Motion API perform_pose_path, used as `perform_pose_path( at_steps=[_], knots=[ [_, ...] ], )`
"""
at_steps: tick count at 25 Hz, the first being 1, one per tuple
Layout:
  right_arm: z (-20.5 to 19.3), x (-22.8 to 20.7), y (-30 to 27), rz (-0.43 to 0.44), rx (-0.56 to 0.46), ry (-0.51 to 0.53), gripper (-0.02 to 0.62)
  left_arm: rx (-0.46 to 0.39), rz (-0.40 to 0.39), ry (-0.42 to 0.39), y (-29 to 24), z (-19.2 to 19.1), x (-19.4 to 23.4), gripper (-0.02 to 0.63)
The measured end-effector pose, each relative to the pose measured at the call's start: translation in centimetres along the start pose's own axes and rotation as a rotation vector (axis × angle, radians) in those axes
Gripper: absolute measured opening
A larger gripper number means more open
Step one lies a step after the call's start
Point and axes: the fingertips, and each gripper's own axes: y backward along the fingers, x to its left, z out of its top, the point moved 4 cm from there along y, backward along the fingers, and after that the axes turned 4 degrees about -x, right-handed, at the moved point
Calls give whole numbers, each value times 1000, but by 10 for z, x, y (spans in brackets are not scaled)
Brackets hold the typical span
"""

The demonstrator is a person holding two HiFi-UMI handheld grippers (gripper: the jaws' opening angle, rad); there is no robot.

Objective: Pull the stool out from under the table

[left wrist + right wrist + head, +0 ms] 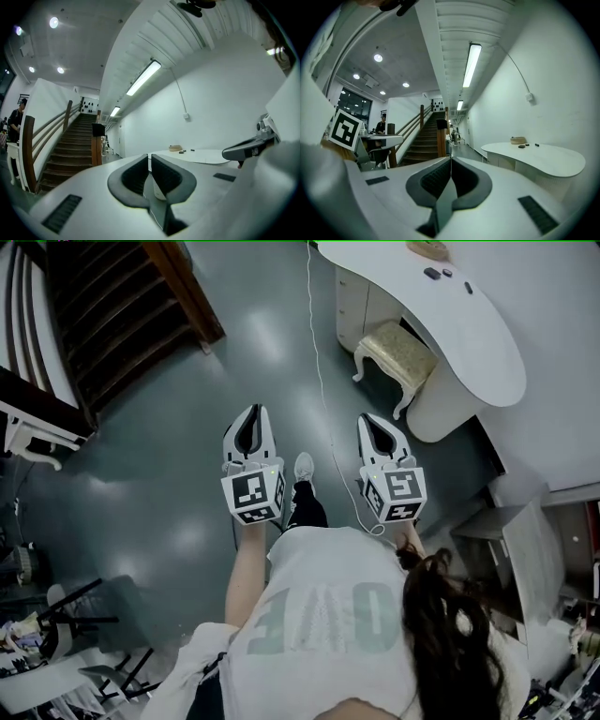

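Head view — approach step by the look of it, left tongs (252, 421) and right tongs (376, 425) both shut tight and empty, well apart from the cushioned stool (399, 353) tucked partly under the white counter (487, 348) — next likely needs stepping closer, opening, gripping its seat.

A large open indoor hall, not a home; wooden staircase (122, 315) with handrails, polished grey floor (187, 484), curved white bench (487, 324), long ceiling strip lights (471, 63), bare white walls (543, 93).
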Motion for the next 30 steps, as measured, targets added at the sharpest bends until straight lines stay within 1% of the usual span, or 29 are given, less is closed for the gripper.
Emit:
perform_pose_path(
  at_steps=[4,7,10,15,21,26,30],
  knots=[
    [-6,-16,-34,-37,43,-4,29,-1,-3,48,-46,-9,15,41],
    [-11,-23,-58,-61,66,-24,29,21,-11,75,-72,-19,28,41],
    [-12,-29,-89,-63,88,-24,29,44,-9,81,-98,-29,40,41],
    [-6,-30,-151,-48,106,-37,29,70,30,125,-142,-48,66,41],
    [0,-26,-232,-19,118,-31,29,88,28,108,-192,-57,103,41],
    [2,-20,-294,-12,101,-39,31,93,65,104,-228,-66,149,41],
    [9,-18,-337,4,77,-32,29,90,86,90,-251,-64,178,41]
  ],
)
